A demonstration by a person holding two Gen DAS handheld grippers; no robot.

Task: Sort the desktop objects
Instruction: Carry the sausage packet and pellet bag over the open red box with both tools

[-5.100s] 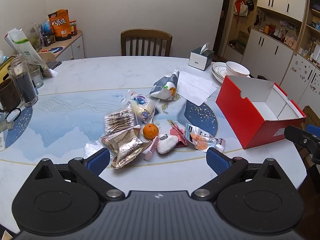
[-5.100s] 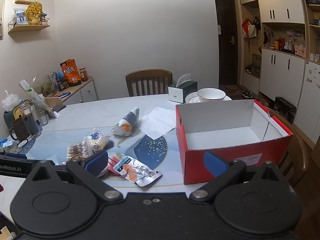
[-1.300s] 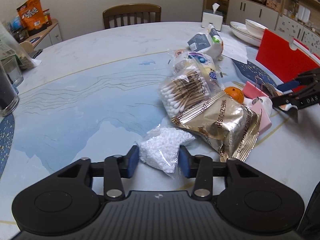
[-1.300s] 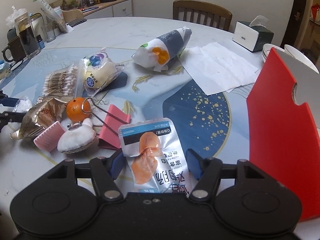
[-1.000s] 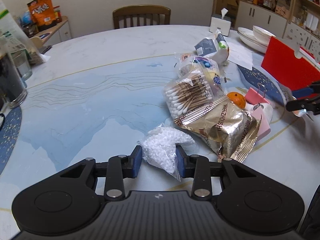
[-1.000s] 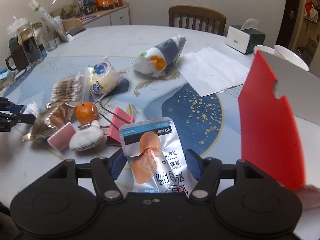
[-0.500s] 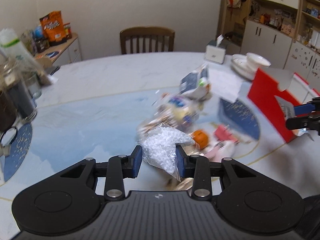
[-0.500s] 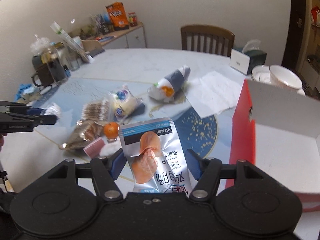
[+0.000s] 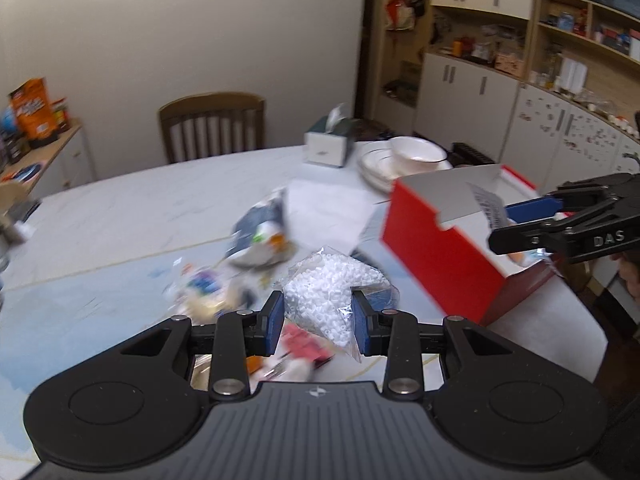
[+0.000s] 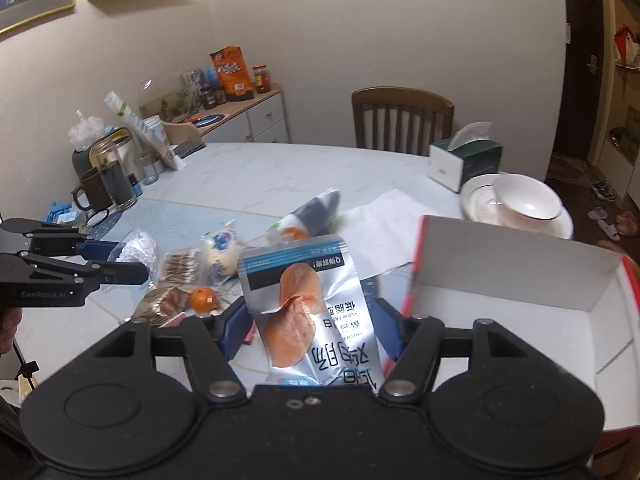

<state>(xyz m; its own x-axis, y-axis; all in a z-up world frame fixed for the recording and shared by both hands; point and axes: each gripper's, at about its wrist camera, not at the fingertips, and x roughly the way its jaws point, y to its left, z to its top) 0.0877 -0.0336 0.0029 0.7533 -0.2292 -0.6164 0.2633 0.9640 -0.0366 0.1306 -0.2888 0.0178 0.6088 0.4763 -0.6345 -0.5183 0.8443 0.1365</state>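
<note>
My left gripper [image 9: 319, 320] is shut on a clear bag of white beads [image 9: 334, 294] and holds it above the table; it also shows in the right wrist view [image 10: 138, 250]. My right gripper [image 10: 310, 330] is shut on a silver snack pouch with an orange picture [image 10: 308, 308], held up at the near left edge of the red box [image 10: 516, 320]. The red box with a white inside [image 9: 440, 240] stands open at the right. Loose items lie on the table: an orange [image 10: 204, 299], a cotton swab pack [image 10: 180, 266], a gold packet [image 10: 164, 304].
A tissue box [image 10: 466, 162], a bowl on plates [image 10: 524, 200] and a sheet of paper [image 10: 384, 216] lie behind the box. Jars and a mug [image 10: 100, 188] stand at the table's left. A wooden chair [image 10: 402, 120] is at the far side.
Both grippers have risen off the table with their bags. The left one swung right toward the red box; the right one moved up beside the box opening.
</note>
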